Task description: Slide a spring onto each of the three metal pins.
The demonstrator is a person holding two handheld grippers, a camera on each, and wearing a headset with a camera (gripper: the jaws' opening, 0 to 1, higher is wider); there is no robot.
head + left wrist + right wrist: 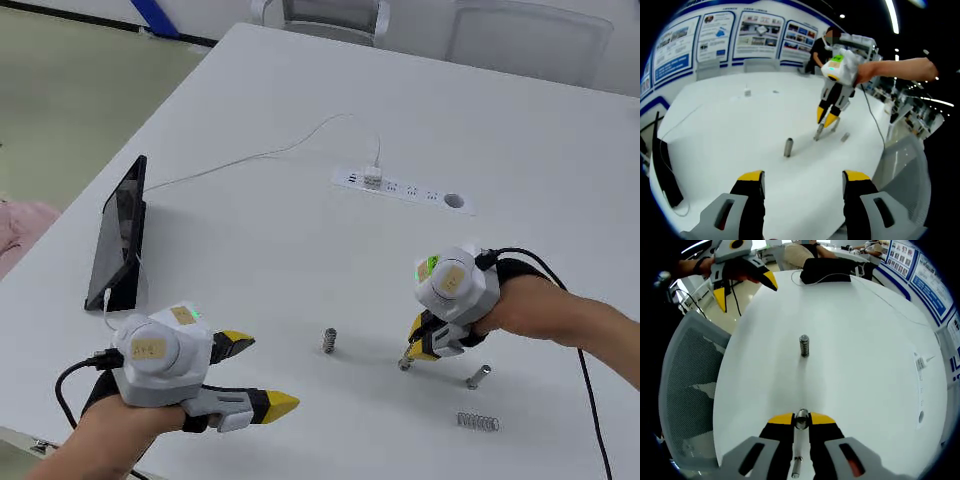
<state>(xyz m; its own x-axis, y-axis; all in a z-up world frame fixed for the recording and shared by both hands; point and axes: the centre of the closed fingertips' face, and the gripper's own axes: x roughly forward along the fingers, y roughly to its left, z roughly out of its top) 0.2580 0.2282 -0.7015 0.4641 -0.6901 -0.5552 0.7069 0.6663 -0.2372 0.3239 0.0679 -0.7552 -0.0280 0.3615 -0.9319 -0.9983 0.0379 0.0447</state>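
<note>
Your right gripper (413, 352) has its yellow-tipped jaws clamped on a small tilted silver metal piece (405, 363) — pin or spring, I cannot tell — near the white table's (300, 230) near edge, where a loose pinch could let it roll off; your left gripper (260, 374) has its jaws apart, empty.

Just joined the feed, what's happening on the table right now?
A person is working with two handheld grippers. The right gripper is shut on a pin, whose lower end is down at the table. The left gripper hangs open with nothing in it. Between them a standing pin already wears a spring. A lying pin and a loose spring rest beside the right gripper.
</note>
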